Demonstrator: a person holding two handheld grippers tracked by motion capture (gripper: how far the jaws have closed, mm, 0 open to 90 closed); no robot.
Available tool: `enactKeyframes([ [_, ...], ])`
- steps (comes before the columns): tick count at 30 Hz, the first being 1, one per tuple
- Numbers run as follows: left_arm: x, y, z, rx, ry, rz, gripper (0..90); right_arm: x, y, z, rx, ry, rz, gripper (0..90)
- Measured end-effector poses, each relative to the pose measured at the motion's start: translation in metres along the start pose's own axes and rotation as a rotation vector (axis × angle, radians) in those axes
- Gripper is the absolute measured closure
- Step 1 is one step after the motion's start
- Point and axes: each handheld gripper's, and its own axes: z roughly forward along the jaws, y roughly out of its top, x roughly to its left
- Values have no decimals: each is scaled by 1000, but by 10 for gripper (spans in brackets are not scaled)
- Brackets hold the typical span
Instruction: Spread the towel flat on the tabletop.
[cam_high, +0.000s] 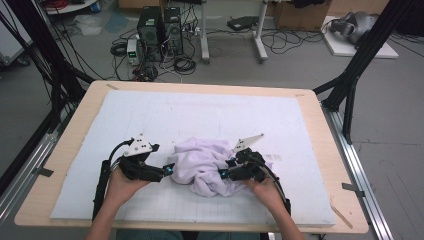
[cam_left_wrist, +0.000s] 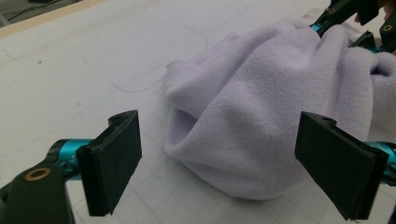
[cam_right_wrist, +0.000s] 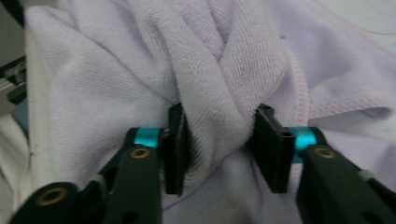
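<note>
A crumpled lilac towel (cam_high: 200, 160) lies on the white gridded mat (cam_high: 200, 115), near its front middle. My left gripper (cam_high: 169, 169) is at the towel's left side, open. In the left gripper view its jaws (cam_left_wrist: 224, 140) stand wide apart, and the towel's bulging edge (cam_left_wrist: 261, 116) reaches in between them without touching the pads. My right gripper (cam_high: 223, 173) is on the towel's right side. In the right gripper view it (cam_right_wrist: 219, 135) is shut on a thick fold of the towel (cam_right_wrist: 210, 70), with both pads pressing into the cloth. That right gripper (cam_left_wrist: 355, 18) also appears beyond the towel in the left gripper view.
The mat covers a wooden table (cam_high: 320, 115) with bare margins at the sides. Black frame posts (cam_high: 360, 60) rise at both far corners. Computer towers (cam_high: 160, 30) and cables sit on the floor behind the table. Open mat lies beyond and beside the towel.
</note>
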Motion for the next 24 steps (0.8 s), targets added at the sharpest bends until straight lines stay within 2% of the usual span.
enactKeyframes([
  [2, -1, 0, 3, 9, -10, 6, 172, 1, 0, 1, 0, 15, -1, 631],
  [3, -3, -1, 7, 14, -23, 10, 194, 4, 0, 3, 2, 30, -16, 693],
  [6, -5, -2, 11, 18, -34, 9, 238, 10, 0, 5, 9, 46, -30, 722],
  [7, -6, -2, 14, 22, -44, 12, 255, 16, 2, 6, 14, 57, -51, 740],
  [9, -8, -3, 17, 34, -58, 16, 298, 17, 2, 7, 14, 66, -52, 746],
  [10, -9, -3, 19, 43, -66, 23, 316, 21, 2, 9, 10, 94, -53, 754],
  [14, -12, -11, 31, 96, -94, 46, 380, 29, 3, 13, 14, 114, -68, 756],
  [15, -15, -16, 39, 142, -104, 60, 442, 30, 4, 13, 17, 117, -77, 755],
  [16, -15, -16, 39, 142, -104, 60, 462, 30, 4, 13, 17, 117, -77, 755],
  [17, -17, -19, 44, 165, -127, 71, 500, 29, 4, 11, 14, 123, -75, 739],
  [20, -18, -18, 44, 167, -130, 90, 557, 27, 4, 6, -1, 125, -72, 688],
  [21, -18, -18, 44, 170, -129, 96, 649, 24, 6, -1, -32, 109, -61, 606],
  [22, -18, -18, 44, 171, -129, 99, 649, 24, 6, -1, -32, 109, -61, 606],
  [24, -17, -18, 43, 177, -127, 100, 759, 17, 8, -16, -80, 73, -48, 580],
])
